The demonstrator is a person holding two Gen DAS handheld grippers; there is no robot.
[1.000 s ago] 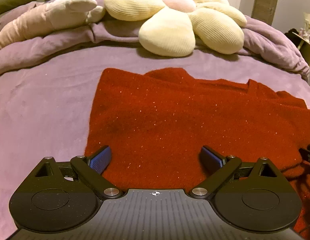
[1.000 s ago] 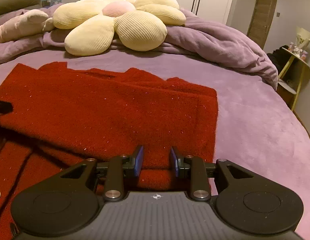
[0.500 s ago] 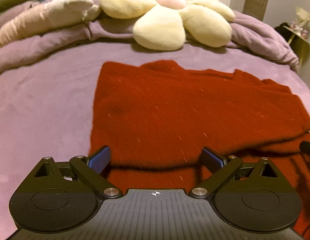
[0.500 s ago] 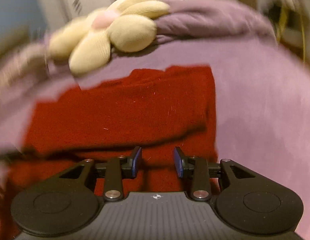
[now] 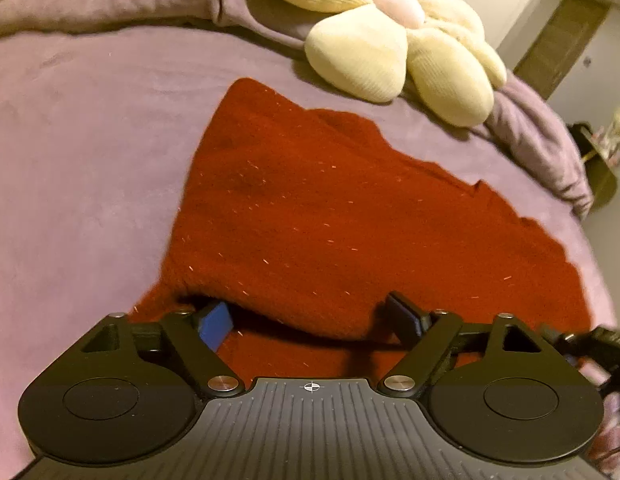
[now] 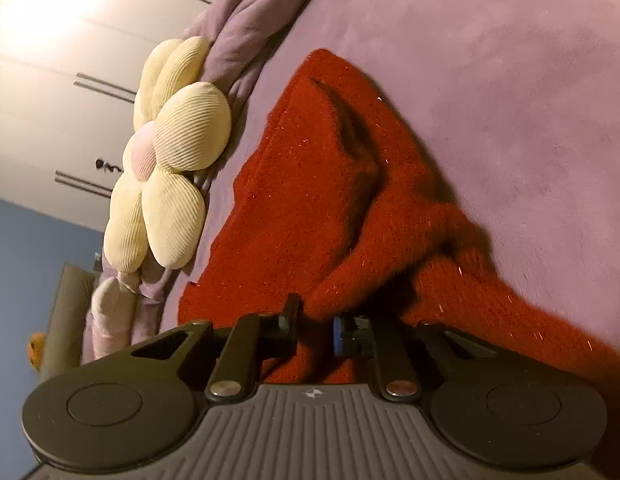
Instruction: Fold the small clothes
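Note:
A red knitted sweater (image 5: 329, 220) lies folded on the purple bedspread (image 5: 78, 140). My left gripper (image 5: 310, 318) is open at the sweater's near edge; its jaws stand wide apart, with the near fold of knit draped between and partly over them. In the right wrist view, rolled sideways, my right gripper (image 6: 315, 326) has its jaws close together with a bunched ridge of the sweater (image 6: 317, 200) running into the narrow gap. The right gripper's tip also shows at the right edge of the left wrist view (image 5: 581, 340).
A cream flower-shaped pillow (image 5: 397, 40) and a bunched purple duvet (image 5: 130, 4) lie at the head of the bed. A small side table (image 5: 597, 160) stands past the bed's right edge. White wardrobe doors (image 6: 70, 40) stand behind.
The right gripper rolled sideways and its jaws closed on a bunched fold of the sweater. The left gripper moved forward and tilted; the sweater's near edge now drapes over its open jaws.

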